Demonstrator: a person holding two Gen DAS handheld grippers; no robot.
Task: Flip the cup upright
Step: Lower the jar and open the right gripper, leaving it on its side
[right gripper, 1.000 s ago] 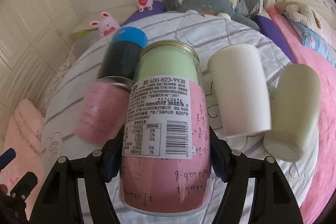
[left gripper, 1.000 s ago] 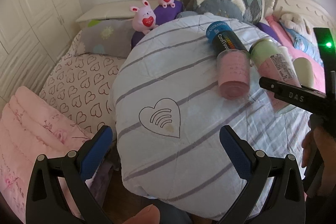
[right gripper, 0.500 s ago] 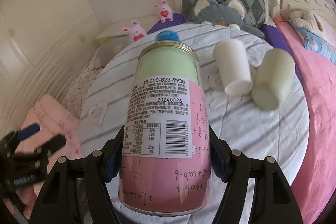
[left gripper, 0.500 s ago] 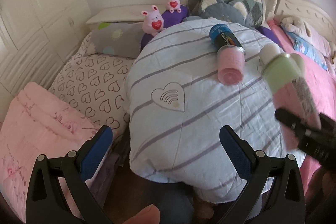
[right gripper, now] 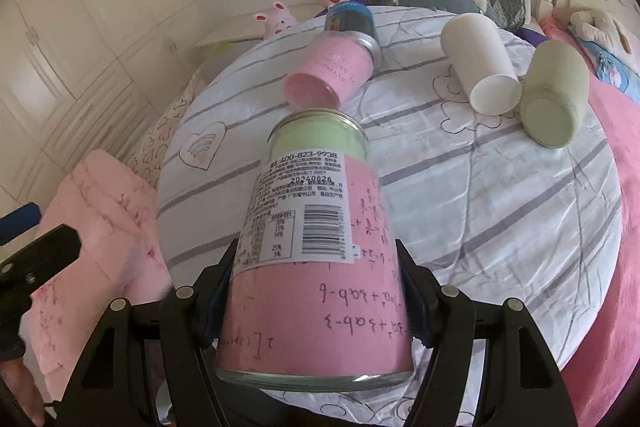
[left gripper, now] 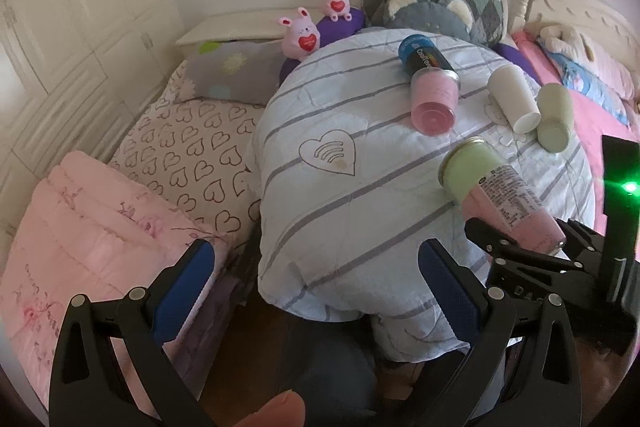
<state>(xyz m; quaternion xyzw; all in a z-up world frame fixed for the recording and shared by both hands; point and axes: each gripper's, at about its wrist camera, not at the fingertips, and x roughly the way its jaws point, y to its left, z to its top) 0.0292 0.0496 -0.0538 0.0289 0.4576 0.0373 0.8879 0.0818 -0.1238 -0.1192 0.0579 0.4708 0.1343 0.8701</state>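
- Now the right gripper is clamped on the cup, a clear cylinder with a pink and pale-green lining and a white printed label; its blue-padded fingers press the pink lower part from both sides.
- The cup is held in the air above the near part of the surface, tilted, its green end pointing away toward the other cups; in the left view it shows at right, slanting up and to the left out of the black right gripper.
- The left gripper is spread wide with nothing between its blue pads, off the near left edge of the surface.
- The surface is round and draped in a quilted white cloth with grey stripes and a stitched heart.
- Lying on their sides on it: a pink clear cup touching a dark can with a blue end, a smooth white cup, and a matte green cup just beside the white one.
- A soft pink quilt and a heart-print sheet lie at left; two pink plush rabbits sit behind the surface.
- The label's small print is mostly unreadable, and the held cup's near rim is partly cut by the gripper body.
- A green light glares at the right edge of the left view.
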